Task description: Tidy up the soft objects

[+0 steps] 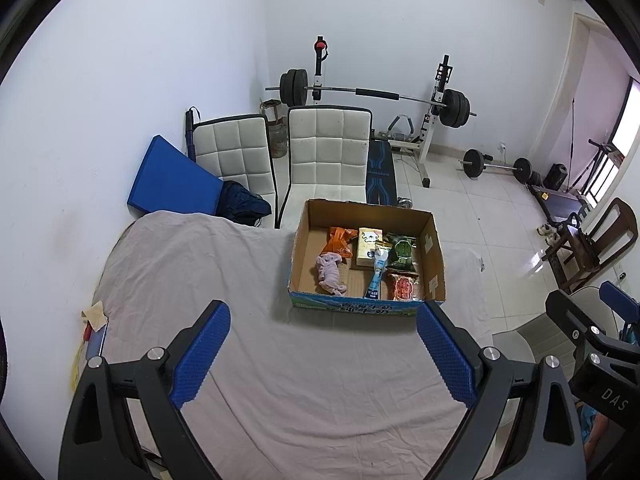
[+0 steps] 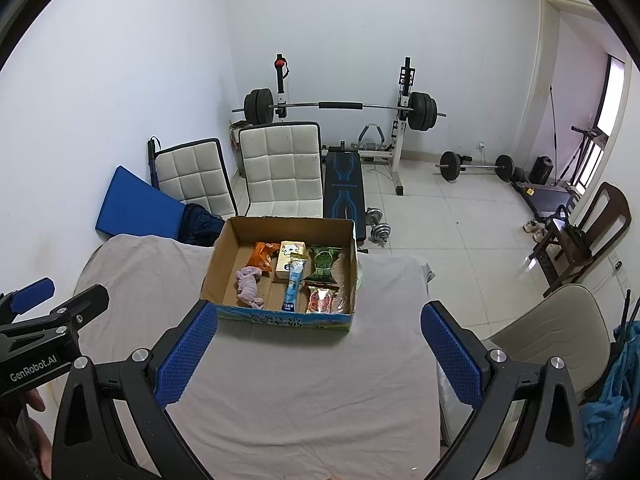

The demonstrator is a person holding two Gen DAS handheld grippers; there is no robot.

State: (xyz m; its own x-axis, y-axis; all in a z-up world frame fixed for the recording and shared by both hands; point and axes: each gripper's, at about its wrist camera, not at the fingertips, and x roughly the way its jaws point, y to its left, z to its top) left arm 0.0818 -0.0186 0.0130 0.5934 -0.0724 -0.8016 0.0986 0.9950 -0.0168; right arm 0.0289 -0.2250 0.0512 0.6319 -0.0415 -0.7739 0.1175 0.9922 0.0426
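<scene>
An open cardboard box [image 1: 434,264] [image 2: 218,264] stands on the cloth-covered table [image 1: 280,360] [image 2: 304,392]. Inside lie a pink soft toy [image 1: 330,272] [image 2: 248,284], an orange packet [image 1: 339,242] [image 2: 262,255], a cream tissue pack [image 1: 368,246] [image 2: 290,258], a blue tube [image 1: 376,274] [image 2: 294,284], a green packet [image 1: 402,252] [image 2: 324,264] and a red packet [image 1: 404,286] [image 2: 322,300]. My left gripper [image 1: 324,344] is open and empty, above the cloth in front of the box. My right gripper [image 2: 318,348] is open and empty, also in front of the box.
Two white padded chairs [image 1: 328,152] [image 2: 280,164] stand behind the table, with a blue mat [image 1: 172,178] against the wall. A barbell rack [image 1: 376,96], a bench [image 2: 344,192] and dumbbells [image 2: 378,222] are beyond. A beige chair [image 2: 560,328] is at the right.
</scene>
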